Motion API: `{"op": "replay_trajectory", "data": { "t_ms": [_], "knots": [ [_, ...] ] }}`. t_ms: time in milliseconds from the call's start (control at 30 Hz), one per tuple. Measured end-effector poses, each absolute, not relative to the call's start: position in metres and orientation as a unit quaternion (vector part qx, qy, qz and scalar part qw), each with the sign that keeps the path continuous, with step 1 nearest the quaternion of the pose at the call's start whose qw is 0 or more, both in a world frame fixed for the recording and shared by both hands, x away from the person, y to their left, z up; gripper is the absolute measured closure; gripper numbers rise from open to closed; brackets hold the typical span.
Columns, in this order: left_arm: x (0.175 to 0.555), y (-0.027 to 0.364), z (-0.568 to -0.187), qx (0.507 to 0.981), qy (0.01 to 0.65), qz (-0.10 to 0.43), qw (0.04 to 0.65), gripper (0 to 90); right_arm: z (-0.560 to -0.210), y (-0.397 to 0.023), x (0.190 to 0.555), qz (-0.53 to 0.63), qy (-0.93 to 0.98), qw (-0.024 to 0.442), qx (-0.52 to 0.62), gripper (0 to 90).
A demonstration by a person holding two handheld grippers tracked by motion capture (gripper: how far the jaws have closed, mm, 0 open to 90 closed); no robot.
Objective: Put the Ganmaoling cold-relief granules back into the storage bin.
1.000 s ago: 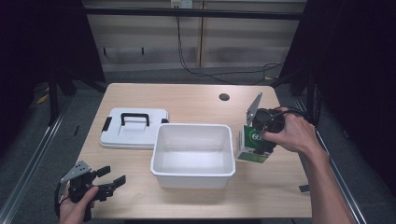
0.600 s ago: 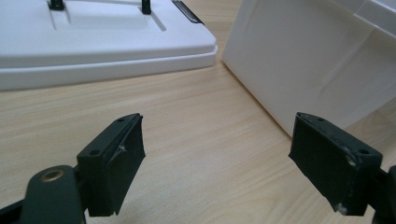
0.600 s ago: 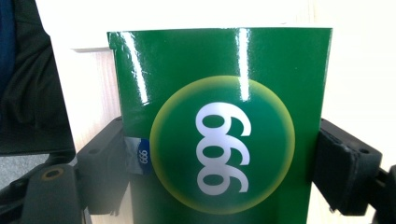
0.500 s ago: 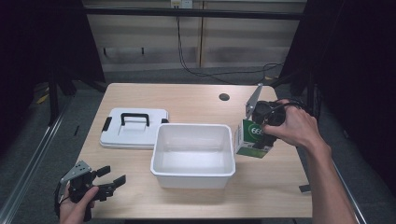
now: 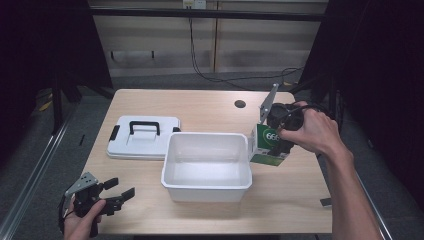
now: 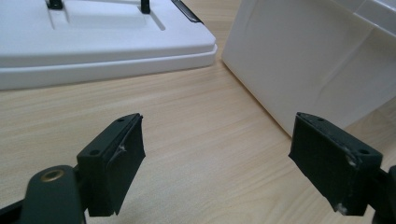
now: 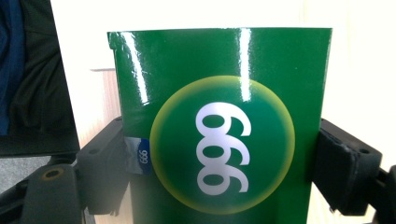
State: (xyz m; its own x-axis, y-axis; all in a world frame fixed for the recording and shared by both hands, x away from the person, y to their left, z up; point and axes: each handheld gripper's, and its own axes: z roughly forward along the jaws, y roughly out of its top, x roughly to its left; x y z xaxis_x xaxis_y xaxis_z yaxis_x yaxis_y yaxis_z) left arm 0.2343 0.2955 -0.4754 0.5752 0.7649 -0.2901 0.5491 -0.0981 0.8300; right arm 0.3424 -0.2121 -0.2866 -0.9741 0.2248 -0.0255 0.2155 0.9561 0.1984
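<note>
Since the earlier frame, green box [image 5: 268,144] has been carried leftward by right gripper [image 5: 278,142], from a spot apart from white bin [image 5: 206,186] to just beside its right wall. Whether box and bin touch cannot be told from the high view. Box held upright, lower edge near the table [image 5: 200,102]. In the right gripper view, the box [image 7: 219,126] is seen clamped between both jaws, one pad on each side, white "666" in a yellow-ringed circle facing the camera.

Left gripper [image 5: 114,195] kept at the near left corner, unmoved. Jaws spread wide, nothing between them [image 6: 217,158]; bare wood seen beneath. White lid [image 5: 142,140] with black handle lies flat, left of the bin.
</note>
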Motion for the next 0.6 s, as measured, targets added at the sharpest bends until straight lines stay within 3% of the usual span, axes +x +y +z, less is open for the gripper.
{"op": "replay_trajectory", "data": {
  "t_ms": [600],
  "knots": [
    [0.234,0.295,-0.476,0.734,0.448,0.108,0.499,17.2,-0.272,-0.186,0.348,0.118,0.988,0.019,0.100,16.5]
  ]
}}
